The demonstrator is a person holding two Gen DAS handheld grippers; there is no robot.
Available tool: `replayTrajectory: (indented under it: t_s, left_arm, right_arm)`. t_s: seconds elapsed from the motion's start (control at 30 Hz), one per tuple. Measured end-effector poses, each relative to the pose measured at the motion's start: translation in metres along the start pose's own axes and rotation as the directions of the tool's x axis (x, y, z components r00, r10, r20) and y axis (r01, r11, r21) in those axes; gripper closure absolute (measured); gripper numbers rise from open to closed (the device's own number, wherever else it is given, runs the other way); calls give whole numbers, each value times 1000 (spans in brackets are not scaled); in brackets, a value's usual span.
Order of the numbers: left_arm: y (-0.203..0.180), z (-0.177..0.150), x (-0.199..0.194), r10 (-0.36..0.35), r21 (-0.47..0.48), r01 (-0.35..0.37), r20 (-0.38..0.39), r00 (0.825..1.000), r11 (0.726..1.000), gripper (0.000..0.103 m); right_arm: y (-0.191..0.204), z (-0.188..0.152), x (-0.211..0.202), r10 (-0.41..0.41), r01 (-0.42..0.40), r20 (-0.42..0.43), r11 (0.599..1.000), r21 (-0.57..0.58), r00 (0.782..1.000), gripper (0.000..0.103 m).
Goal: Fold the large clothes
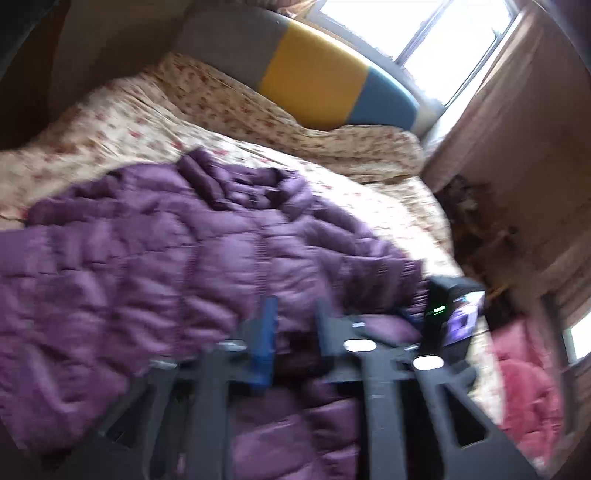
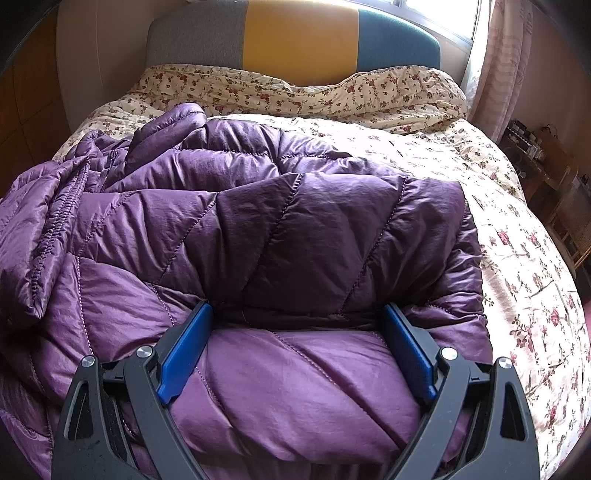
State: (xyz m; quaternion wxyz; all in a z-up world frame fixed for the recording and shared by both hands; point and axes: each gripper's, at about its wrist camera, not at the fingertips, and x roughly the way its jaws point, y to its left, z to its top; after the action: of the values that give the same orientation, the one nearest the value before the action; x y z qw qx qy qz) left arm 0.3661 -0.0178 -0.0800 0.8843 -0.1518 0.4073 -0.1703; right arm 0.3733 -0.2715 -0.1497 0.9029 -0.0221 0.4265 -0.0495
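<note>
Purple puffer jacket lies on floral bedspread; right gripper spread wide, straddling a fold. Left gripper blurred above jacket, fingers apart w/ nothing between.

Floral-covered bed against grey-yellow-blue headboard, bright window and pink curtain beside it.

We are looking low and close over the purple jacket from both wrists | facing the headboard | left view tilting, blurred | both sharing jacket, bedspread, headboard.
</note>
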Motion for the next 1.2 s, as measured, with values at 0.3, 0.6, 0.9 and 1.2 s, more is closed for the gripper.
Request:
replayTrajectory:
  t_s: [0.3,0.6,0.9,1.2]
  left_arm:
    - [-11,-12,25,178,254,-161,-44,983,954,25]
    - [3,-4,39,127,204,-118,-31,991,972,89]
    - [-16,11,59,-100,83,105,-71,992,991,88]
    - [-4,6,37,-89,27,90,-49,995,996,53]
  right_arm:
    - [2,0,0,-6,6,0,1000,-4,1000,12]
    - [2,1,0,2,-2,0,1000,4,1000,12]
    - [1,0,1,3,-3,-2,1000,5,1000,12]
    - [-3,7,-12,-3,3,-5,1000,-9,1000,22]
